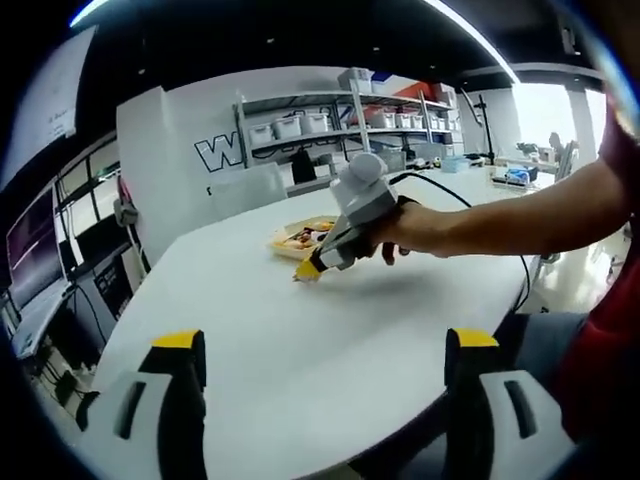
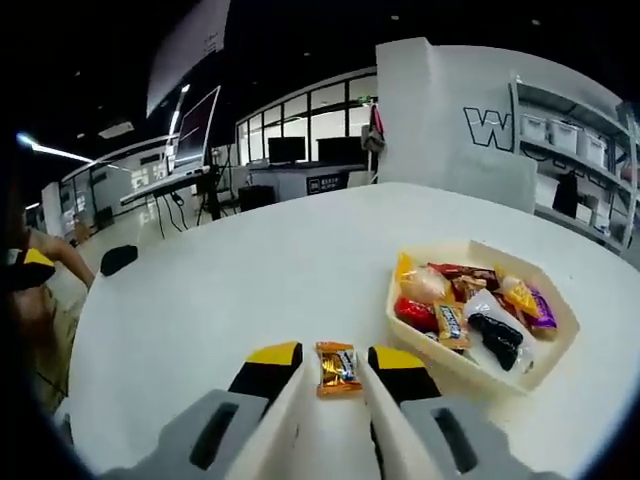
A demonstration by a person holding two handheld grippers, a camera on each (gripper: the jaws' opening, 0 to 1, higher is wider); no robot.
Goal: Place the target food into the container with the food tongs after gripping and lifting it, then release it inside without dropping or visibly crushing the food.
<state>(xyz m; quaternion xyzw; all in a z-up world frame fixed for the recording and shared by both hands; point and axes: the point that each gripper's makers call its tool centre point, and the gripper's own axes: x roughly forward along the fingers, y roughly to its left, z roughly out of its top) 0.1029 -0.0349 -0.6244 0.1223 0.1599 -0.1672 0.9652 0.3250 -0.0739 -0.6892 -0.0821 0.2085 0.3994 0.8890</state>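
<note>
- Centrally, an orange-wrapped candy is lying flat on the white table, directly between the right gripper's yellow-tipped jaws, which are standing apart on either side of it; contact cannot be judged.
- Its long axis is running along the jaws, so closing would squeeze its short sides.
- Just beside it, toward the table's far edge, the snack-filled tray is waiting.
- Well apart, the left gripper is hanging with jaws wide, the farther tool.

Bench: smooth matt white top. Candy: glossy orange foil wrapper. Tray: matt cream plastic, glossy wrapped sweets inside. Right hand-held gripper: matt grey plastic, yellow tips.
</note>
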